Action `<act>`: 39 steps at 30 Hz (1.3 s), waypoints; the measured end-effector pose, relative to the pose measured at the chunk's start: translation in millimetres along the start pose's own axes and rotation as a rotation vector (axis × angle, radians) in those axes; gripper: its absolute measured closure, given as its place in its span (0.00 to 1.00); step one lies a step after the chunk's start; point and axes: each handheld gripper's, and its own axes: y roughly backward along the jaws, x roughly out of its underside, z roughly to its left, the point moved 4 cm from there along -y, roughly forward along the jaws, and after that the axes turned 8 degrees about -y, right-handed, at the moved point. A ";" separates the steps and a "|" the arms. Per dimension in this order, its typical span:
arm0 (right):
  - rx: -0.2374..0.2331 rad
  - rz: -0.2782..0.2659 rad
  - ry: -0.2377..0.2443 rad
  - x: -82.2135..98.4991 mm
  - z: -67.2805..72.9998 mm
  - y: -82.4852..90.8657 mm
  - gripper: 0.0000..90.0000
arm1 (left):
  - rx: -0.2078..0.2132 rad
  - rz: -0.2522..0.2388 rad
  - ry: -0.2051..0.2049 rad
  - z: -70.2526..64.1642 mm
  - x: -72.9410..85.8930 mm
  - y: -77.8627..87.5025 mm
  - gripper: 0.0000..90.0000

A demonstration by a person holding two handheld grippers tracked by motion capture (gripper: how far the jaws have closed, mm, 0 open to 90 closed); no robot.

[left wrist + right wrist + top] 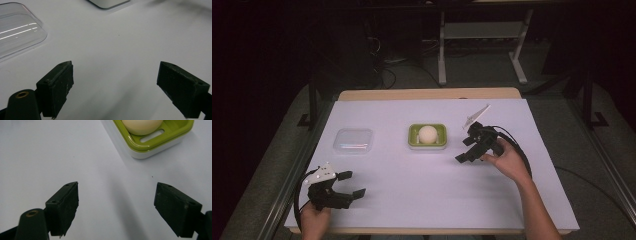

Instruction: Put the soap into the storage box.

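A green and white dish (440, 136) stands at the table's middle with a round cream soap (428, 134) in it. To its left lies a clear plastic lid (353, 140). My left gripper (353, 184) hovers open near the front left corner, its jaws wide apart and holding nothing. My right gripper (465, 150) is open just right of the dish, pointing toward it. In the right gripper view the dish (162, 141) and soap (141, 126) lie ahead and to the right of the open gripper (116, 207). The left gripper view has the lid (17, 30) at upper left, beyond the open gripper (117, 85).
A white sheet (412, 185) covers the table, with a wooden edge (427, 94) at the back. Metal rails run along both sides. White desk legs (442, 50) and cables stand on the floor beyond. A corner of the dish (107, 3) peeks in at the top of the left gripper view.
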 end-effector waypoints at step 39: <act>0.034 -0.036 -0.067 67.2 8.4 26.7 0.22 | -0.001 0.005 0.000 0.9 1.6 -1.6 0.14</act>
